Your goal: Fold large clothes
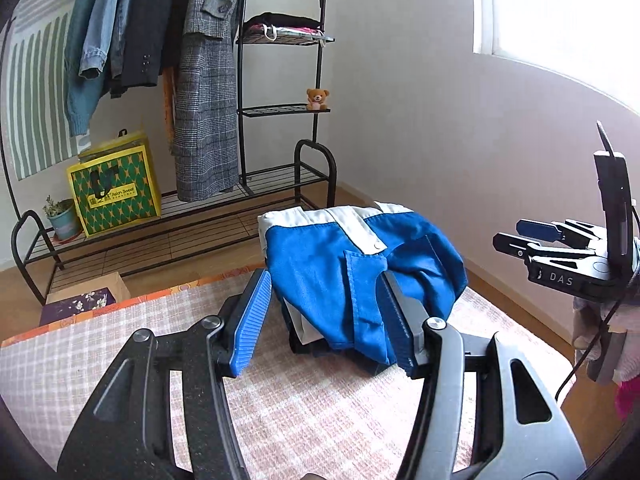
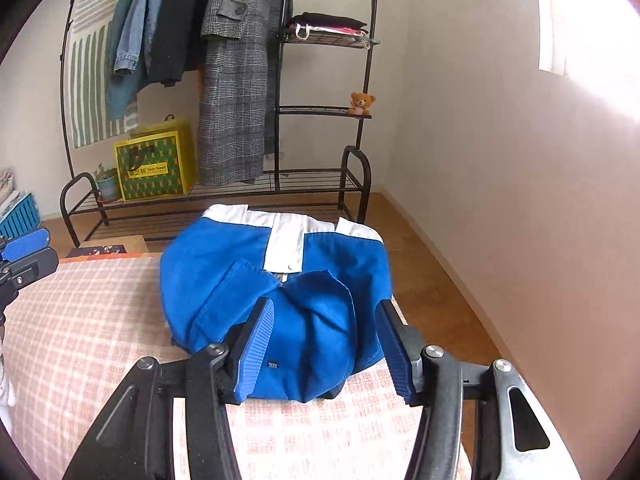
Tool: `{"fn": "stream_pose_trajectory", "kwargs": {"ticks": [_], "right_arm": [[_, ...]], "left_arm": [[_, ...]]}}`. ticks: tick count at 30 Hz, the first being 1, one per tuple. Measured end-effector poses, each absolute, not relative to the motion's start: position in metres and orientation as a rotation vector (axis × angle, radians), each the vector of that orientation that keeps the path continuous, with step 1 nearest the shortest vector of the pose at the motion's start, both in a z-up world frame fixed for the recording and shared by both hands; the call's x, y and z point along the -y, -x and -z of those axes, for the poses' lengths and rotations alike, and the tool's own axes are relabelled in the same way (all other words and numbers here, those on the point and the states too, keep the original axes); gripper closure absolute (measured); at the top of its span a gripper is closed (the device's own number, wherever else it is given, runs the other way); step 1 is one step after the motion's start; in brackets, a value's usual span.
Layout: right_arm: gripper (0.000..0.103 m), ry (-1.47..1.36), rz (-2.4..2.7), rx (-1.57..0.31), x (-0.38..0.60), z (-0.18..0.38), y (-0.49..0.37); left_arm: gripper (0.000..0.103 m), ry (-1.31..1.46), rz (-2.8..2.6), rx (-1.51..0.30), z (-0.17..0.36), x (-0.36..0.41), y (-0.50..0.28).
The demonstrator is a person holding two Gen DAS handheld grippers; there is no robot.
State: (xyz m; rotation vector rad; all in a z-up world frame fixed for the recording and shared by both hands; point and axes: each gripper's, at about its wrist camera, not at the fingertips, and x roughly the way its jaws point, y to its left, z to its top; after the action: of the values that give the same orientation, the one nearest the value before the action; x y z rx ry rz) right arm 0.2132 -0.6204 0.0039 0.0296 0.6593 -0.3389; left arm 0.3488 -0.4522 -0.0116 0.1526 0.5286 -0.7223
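Observation:
A blue garment with a white collar band (image 1: 340, 260) lies folded into a compact bundle on the checked pink-and-white bedcover (image 1: 120, 344). It also shows in the right wrist view (image 2: 248, 280). My left gripper (image 1: 324, 320) is open, its jaws either side of the bundle's near edge, the right jaw partly under a blue flap. My right gripper (image 2: 328, 340) is open, its jaws wide around the near fold, without pinching it. The right gripper also shows at the right edge of the left wrist view (image 1: 532, 236).
A black metal clothes rack (image 1: 280, 184) stands behind the bed with hanging coats (image 1: 204, 80), a yellow-green bag (image 1: 114, 192), a potted plant (image 1: 62, 216) and a teddy bear (image 1: 317, 99). A wall runs along the right (image 2: 500, 160). Wooden floor (image 2: 432, 280) lies beyond the bed edge.

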Motion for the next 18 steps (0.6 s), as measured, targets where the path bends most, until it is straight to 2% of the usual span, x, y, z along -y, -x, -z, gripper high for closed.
{"fn": "stream_pose_trajectory", "kwargs": {"ticks": [4,7,10,14,16,18], "right_arm": [[0.048,-0.004,0.332,-0.65,0.581,-0.028,-0.178],[0.042,0.02,0.336,-0.623,0.552,-0.043,-0.153],[0.041,-0.011,0.314,-0.598,0.528,-0.054,-0.125],[0.032,-0.054,0.316,-0.544,0.5,-0.066,-0.089],[0.031,-0.061,0.313,-0.53,0.486,-0.067,-0.076],[0.03,-0.059,0.308,-0.523,0.471,-0.066,-0.063]], "left_arm": [[0.037,-0.154,0.743,-0.481,-0.021,0.416,-0.298],[0.037,-0.155,0.752,-0.467,-0.037,0.389,-0.267],[0.036,-0.141,0.754,-0.464,-0.05,0.36,-0.238],[0.03,-0.117,0.737,-0.44,-0.064,0.32,-0.201],[0.029,-0.108,0.727,-0.435,-0.068,0.302,-0.187],[0.023,-0.104,0.716,-0.426,-0.071,0.286,-0.173]]}}
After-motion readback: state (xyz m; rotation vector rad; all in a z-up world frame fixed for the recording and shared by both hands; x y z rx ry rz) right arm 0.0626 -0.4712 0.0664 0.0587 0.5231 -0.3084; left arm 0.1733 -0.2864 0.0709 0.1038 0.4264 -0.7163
